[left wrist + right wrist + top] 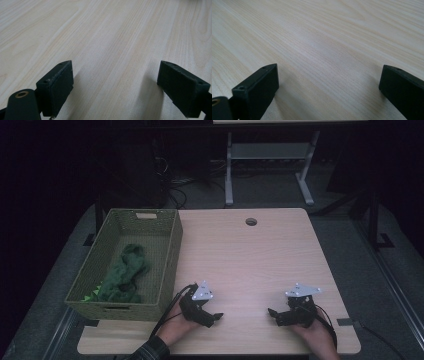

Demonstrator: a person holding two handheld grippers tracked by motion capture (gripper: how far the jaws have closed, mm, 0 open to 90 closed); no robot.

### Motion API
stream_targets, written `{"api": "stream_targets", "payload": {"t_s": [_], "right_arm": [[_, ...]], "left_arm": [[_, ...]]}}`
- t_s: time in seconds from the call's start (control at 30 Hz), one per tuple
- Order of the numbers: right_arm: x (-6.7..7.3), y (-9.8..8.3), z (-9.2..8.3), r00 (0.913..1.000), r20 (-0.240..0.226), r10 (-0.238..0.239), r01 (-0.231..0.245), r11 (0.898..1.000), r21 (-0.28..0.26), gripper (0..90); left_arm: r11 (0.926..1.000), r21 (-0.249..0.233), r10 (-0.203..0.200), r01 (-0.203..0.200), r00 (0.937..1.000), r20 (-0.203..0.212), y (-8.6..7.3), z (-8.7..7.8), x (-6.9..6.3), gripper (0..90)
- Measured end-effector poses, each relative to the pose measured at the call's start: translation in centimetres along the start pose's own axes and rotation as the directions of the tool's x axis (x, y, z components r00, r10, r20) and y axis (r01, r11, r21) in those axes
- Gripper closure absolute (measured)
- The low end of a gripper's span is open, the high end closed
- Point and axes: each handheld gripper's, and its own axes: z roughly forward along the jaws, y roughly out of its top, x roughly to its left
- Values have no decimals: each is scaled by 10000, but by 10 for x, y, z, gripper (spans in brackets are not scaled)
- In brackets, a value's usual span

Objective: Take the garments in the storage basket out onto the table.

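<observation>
The green cloth (122, 275) is lying crumpled inside the woven basket (169, 265), toward its near half, with a paler green toothed edge showing at its lower left. The basket is standing at the left edge of the surface (250, 260), its near right corner just beside the left claw (212, 318).

Both claws are resting low over bare wood near the person's edge, well apart from each other. The left claw is pointing toward the middle of the surface, away from the basket. In the left gripper view its jaws are standing wide, with nothing but wood grain between them. The right claw (274, 315) is pointing inward toward the left one; in the right gripper view its jaws are likewise standing wide and gripping nothing.

Judgement: no grasp is in hand. The hands are sitting at a rest position, either ahead of a reach into the basket or with the cloth already put away.

If the cloth is to be lifted out, the left claw is the nearer one. It would need to rise over the basket wall, turn downward and close on a raised fold of the cloth.
</observation>
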Motion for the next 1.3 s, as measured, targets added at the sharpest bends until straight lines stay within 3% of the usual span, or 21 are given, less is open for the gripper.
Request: {"api": "stream_targets", "payload": {"t_s": [0.5,0.67,1.3], "right_arm": [[0,0,0,10000,-1,-22,22,10000,1,22],[0,0,0,10000,-2,-3,3,10000,0,22],[0,0,0,10000,4,-6,6,10000,3,22]], "left_arm": [[9999,34,-127,127,9999,-99,1,0,-1,127],[9993,332,-145,154,9995,-288,5,-1,0,127],[9992,338,-222,226,9997,-110,22,-18,2,133]]}}
